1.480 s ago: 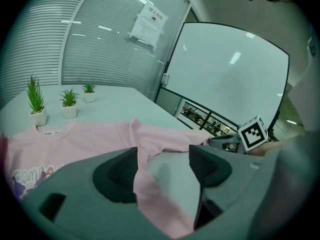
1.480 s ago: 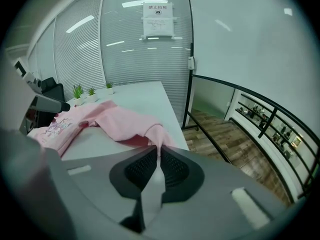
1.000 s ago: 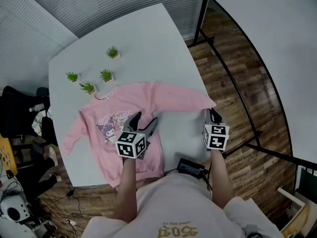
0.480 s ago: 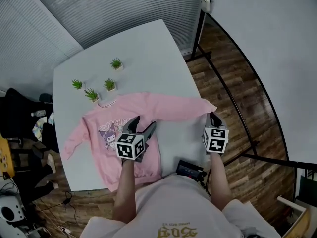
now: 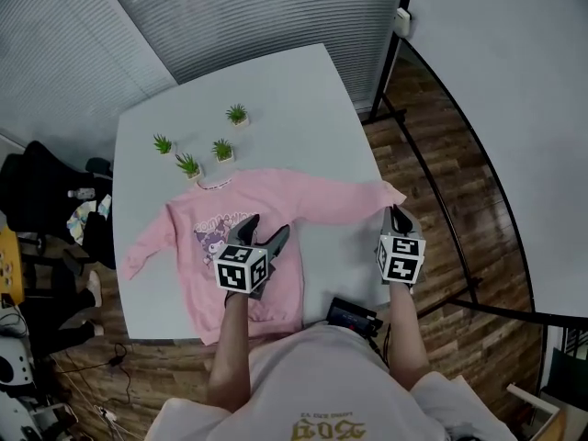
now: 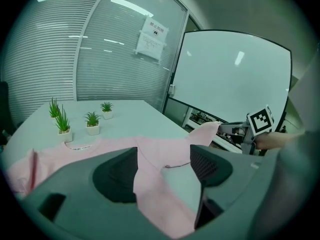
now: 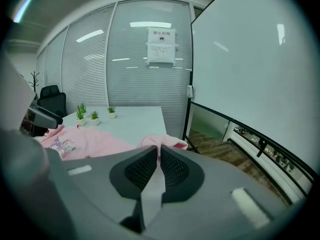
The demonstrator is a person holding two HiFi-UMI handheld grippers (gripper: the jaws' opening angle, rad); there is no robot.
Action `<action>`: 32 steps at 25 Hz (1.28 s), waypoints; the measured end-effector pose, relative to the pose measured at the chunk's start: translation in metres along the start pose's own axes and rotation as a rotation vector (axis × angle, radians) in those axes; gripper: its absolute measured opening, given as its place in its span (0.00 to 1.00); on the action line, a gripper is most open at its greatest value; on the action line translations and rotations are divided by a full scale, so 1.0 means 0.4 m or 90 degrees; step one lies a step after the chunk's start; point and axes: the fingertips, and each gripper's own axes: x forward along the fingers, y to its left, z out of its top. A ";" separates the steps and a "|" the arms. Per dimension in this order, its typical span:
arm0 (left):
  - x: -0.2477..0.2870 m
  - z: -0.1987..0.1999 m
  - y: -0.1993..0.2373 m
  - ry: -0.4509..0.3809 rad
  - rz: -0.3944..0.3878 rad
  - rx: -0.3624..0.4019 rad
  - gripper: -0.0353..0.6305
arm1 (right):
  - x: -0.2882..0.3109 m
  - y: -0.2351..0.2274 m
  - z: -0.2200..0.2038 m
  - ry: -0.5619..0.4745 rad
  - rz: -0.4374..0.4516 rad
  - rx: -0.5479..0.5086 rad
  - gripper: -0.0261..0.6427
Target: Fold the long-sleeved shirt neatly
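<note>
Right gripper view: right claw (image 7: 157, 151) grips sleeve cuff (image 7: 167, 141); left claw (image 6: 164, 156) released over shirt (image 6: 150, 184).

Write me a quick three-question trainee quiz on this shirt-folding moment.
1. Multiple choice: what is the right tool clamped on?
A) a towel
B) the cuff of the pink shirt
C) nothing
2. True or false: the left tool is shut on the shirt's bottom hem.
3. Fill in: ____ small potted plants stand on the table beyond the collar.

Key:
1. B
2. False. Its jaws are apart above the shirt body, with nothing gripped.
3. Four
</note>
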 end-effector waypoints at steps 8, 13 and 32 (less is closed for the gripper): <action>-0.088 0.014 0.075 -0.022 0.059 -0.007 0.56 | 0.011 0.101 0.076 -0.036 0.055 -0.025 0.09; -0.135 0.011 0.119 -0.030 0.084 -0.012 0.56 | 0.019 0.179 0.120 -0.058 0.092 -0.042 0.09; -0.284 0.035 0.246 -0.065 0.101 0.010 0.56 | -0.029 0.435 0.191 -0.088 0.165 -0.052 0.09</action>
